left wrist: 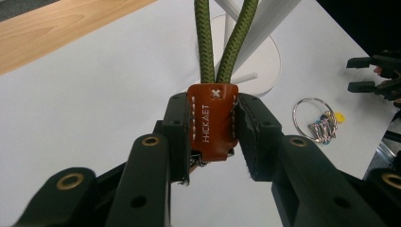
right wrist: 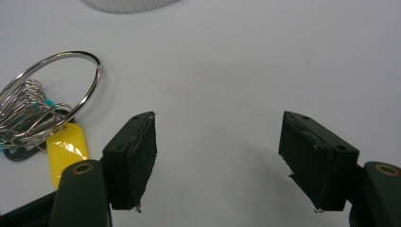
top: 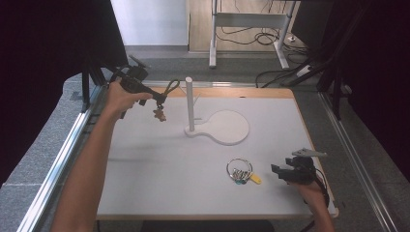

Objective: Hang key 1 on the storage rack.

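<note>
My left gripper [top: 155, 98] hangs above the table's far left, shut on the brown leather tag [left wrist: 213, 120] of a keychain whose green cord loop [top: 171, 87] reaches toward the white post [top: 189, 104]. In the left gripper view the pads [left wrist: 177, 132] squeeze the tag from both sides, and the cord [left wrist: 227, 42] runs up past the post's round base [left wrist: 269, 59]. A small charm [top: 159, 115] dangles under the tag. Near the front right my right gripper [top: 277, 170] rests low and open, with bare table between its pads [right wrist: 137, 156]. A metal key ring [top: 240, 170] with a yellow tag [right wrist: 68, 149] lies just left of it.
The post stands on a white base [top: 229, 128] at mid-table on a white mat [top: 159, 164]. A wooden strip [top: 241, 92] edges the far side. Aluminium rails [top: 63, 159] run along both sides, with desk legs and cables [top: 270, 36] on the floor beyond.
</note>
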The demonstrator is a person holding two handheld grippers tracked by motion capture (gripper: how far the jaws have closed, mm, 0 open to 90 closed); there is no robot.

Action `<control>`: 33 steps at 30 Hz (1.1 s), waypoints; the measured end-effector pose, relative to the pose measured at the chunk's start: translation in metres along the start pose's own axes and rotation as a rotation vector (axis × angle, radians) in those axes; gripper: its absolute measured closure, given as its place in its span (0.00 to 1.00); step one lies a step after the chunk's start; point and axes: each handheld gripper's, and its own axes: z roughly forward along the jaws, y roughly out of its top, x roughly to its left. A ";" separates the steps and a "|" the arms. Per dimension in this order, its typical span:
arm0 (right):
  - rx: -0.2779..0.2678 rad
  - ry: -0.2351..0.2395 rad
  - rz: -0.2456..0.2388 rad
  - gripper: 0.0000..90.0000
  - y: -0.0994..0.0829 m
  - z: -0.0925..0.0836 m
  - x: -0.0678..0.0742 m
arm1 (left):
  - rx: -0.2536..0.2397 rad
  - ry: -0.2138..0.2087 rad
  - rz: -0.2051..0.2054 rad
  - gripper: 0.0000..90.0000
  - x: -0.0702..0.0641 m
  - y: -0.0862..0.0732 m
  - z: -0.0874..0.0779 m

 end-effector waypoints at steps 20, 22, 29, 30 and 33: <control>0.001 -0.009 -0.005 0.32 0.000 0.001 -0.001 | 0.044 -0.005 0.011 0.74 0.002 0.010 0.019; -0.001 -0.011 -0.006 0.32 0.000 0.001 -0.001 | 0.051 -0.006 0.015 0.74 0.000 0.010 0.023; -0.003 -0.014 -0.007 0.32 -0.001 0.001 -0.001 | 0.067 -0.012 0.029 0.74 -0.004 0.011 0.031; -0.002 -0.014 -0.007 0.32 -0.001 0.001 -0.001 | 0.070 -0.011 0.034 0.74 -0.004 0.010 0.032; 0.000 -0.014 -0.009 0.32 -0.001 0.002 -0.001 | 0.077 -0.002 0.040 0.74 -0.006 0.009 0.034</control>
